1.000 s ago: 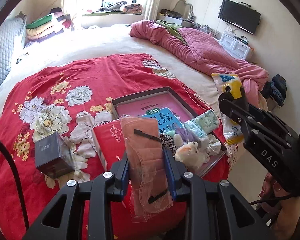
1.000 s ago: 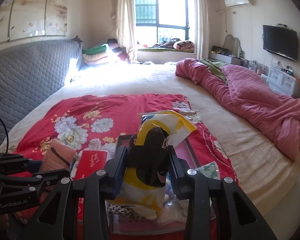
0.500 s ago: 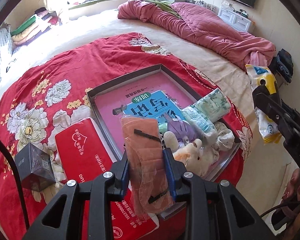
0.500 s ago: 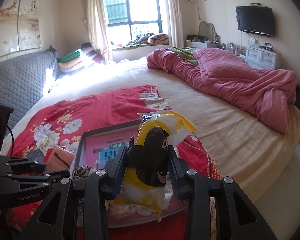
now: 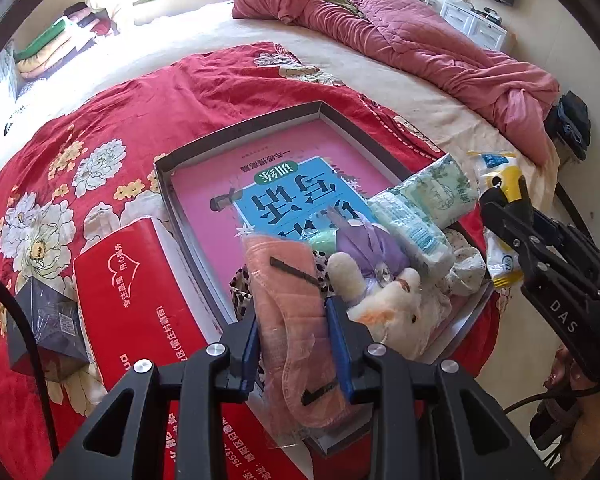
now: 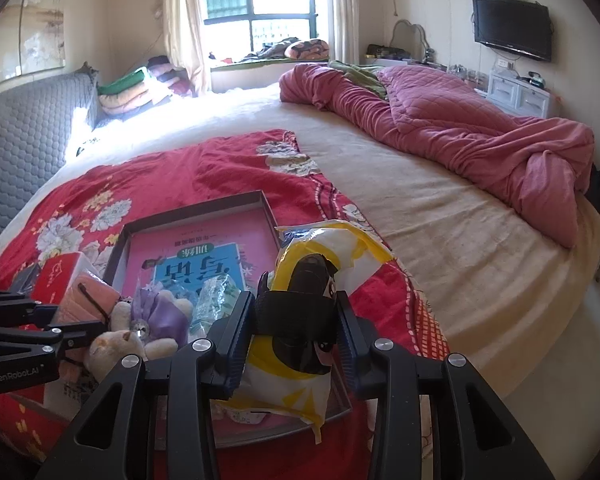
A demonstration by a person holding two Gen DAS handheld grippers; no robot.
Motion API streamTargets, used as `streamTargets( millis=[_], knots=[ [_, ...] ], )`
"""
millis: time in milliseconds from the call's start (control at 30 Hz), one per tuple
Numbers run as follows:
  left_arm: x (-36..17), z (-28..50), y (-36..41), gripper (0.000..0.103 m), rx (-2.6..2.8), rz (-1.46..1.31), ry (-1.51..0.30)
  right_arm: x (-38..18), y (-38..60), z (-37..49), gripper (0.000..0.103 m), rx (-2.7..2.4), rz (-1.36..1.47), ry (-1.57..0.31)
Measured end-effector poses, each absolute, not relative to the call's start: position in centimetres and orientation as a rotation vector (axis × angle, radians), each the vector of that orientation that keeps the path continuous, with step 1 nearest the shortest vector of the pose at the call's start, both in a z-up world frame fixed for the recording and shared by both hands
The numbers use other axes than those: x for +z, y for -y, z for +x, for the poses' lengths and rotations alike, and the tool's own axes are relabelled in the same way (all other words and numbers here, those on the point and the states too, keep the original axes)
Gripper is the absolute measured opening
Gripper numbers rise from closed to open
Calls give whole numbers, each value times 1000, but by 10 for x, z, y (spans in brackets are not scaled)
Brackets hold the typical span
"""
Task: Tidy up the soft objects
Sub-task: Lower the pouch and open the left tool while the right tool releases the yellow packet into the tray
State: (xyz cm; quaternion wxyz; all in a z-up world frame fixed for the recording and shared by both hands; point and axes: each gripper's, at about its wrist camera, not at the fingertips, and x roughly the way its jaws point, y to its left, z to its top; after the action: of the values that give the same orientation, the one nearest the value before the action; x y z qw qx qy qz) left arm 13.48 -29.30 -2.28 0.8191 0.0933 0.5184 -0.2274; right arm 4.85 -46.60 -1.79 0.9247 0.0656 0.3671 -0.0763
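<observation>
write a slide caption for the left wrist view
Left hand-held gripper holds a bagged pink eye mask over a gray tray of soft toys and tissue packs.

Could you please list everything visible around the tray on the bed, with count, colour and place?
pink cloth in clear wrap: one, salmon, in left gripper
yellow packet: one, yellow-white, in right gripper
tray: one, grey, on red quilt
book: one, blue-pink, in tray
plush toy: one, cream, tray's near end
purple plush: one, behind it
tissue packs: two, green-white, tray's right edge
red box: one, left of tray
dark box: one, far left
floral quilt: one, red
pink duvet: one, far side
left gripper: shut
right gripper: shut
</observation>
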Motion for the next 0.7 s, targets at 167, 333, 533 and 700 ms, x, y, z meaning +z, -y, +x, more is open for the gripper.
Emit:
streamTargets(
  millis=[167, 333, 533, 700],
  knots=[
    [-25, 137, 293, 32, -487, 196, -1109, -32, 465, 59, 40, -146, 131, -789],
    [-27, 140, 292, 32, -494, 192, -1110, -42, 467, 69, 40, -119, 165, -794],
    [-30, 143, 291, 32, -495, 178, -1114, -54, 460, 78, 41, -92, 156, -814],
    [-33, 145, 288, 32, -495, 155, -1122, -53, 463, 76, 42, -72, 205, -799]
  ],
)
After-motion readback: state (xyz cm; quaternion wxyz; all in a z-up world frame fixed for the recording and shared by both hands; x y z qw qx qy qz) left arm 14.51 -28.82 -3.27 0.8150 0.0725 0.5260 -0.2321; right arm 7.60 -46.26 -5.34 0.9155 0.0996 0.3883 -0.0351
